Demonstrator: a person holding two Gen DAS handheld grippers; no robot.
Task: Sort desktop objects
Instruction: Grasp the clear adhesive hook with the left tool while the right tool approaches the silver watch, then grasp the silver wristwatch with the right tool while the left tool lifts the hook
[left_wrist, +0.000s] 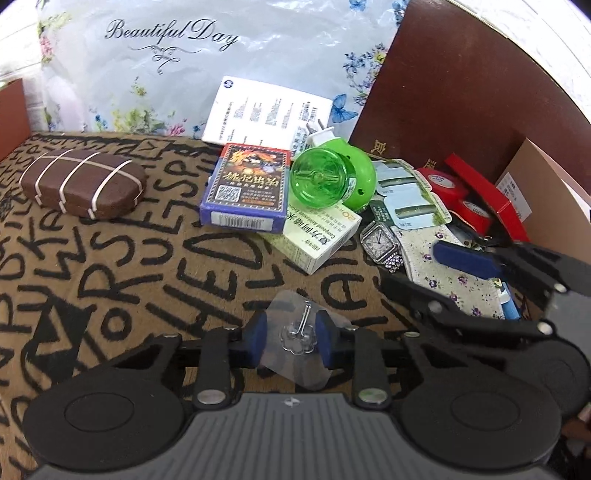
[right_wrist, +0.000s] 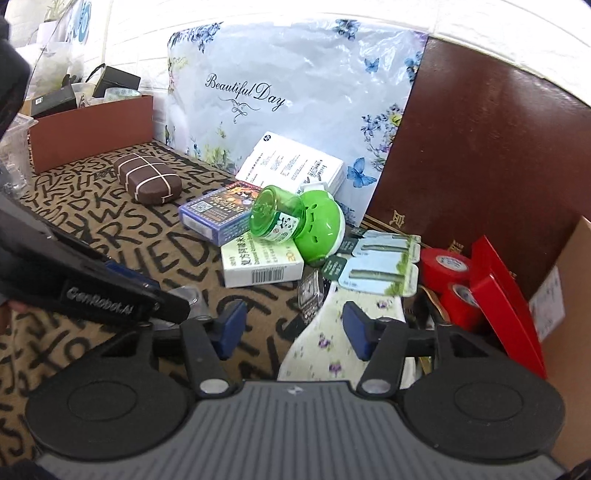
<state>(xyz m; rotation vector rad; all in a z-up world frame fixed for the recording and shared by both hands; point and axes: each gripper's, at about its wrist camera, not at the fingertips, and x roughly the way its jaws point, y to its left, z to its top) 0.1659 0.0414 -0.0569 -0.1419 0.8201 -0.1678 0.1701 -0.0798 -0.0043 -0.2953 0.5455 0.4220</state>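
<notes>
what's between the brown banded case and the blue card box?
Nothing: between the brown rounded case with white bands and the blue playing-card box there is only bare letter-print mat. Both wrist views show it.

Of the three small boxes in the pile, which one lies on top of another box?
The dark blue card box. Its near end rests on the white and green medicine box, which lies flat on the mat; the white box behind leans against the bag.

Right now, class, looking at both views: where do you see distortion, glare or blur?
Left wrist view: fisheye bends the patterned mat; glare whitens the floral bag. Right wrist view: dark corners, curved wall; the floral pouch near the lens looks soft.
</notes>
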